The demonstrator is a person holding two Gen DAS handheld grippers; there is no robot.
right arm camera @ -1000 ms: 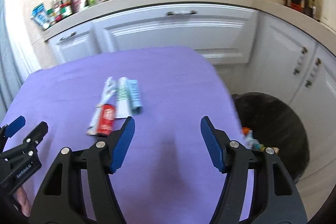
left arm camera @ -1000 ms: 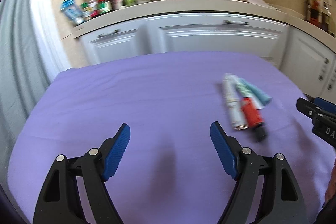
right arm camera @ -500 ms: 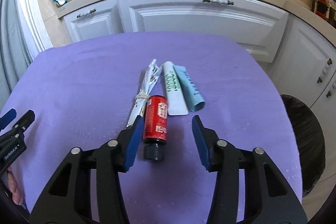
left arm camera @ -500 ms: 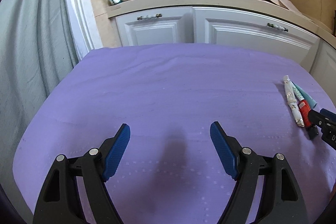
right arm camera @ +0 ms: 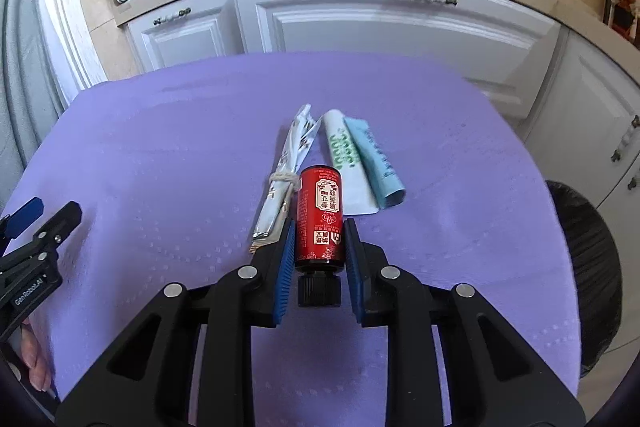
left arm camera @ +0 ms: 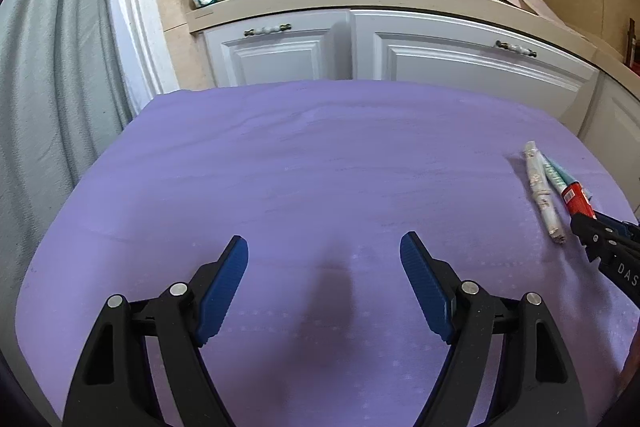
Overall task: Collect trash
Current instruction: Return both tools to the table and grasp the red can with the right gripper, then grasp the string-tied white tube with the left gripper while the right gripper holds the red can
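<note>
R tool [right arm camera: 319, 241] jaws just been closing, now pinching red tube [right arm camera: 321, 211] lying on desk [right arm camera: 160, 155] w/ purple cloth; white tubes beside it. L tool [left arm camera: 323, 259] wide open, nothing in it.

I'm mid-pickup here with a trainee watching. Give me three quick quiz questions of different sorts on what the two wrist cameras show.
1. True or false: the left gripper has something between its jaws.
2. Which thing do the right gripper's jaws flank? A) the red cylindrical bottle with a black cap B) the white tube with green print C) the rolled pale teal packet
3. In the right wrist view, on which side of the purple tablecloth does the black-lined trash bin stand?

Key
1. False: its jaws stand wide over bare cloth.
2. A; the jaws have just been closing, pads against the bottle's sides.
3. The right side, below the table's edge.
</note>
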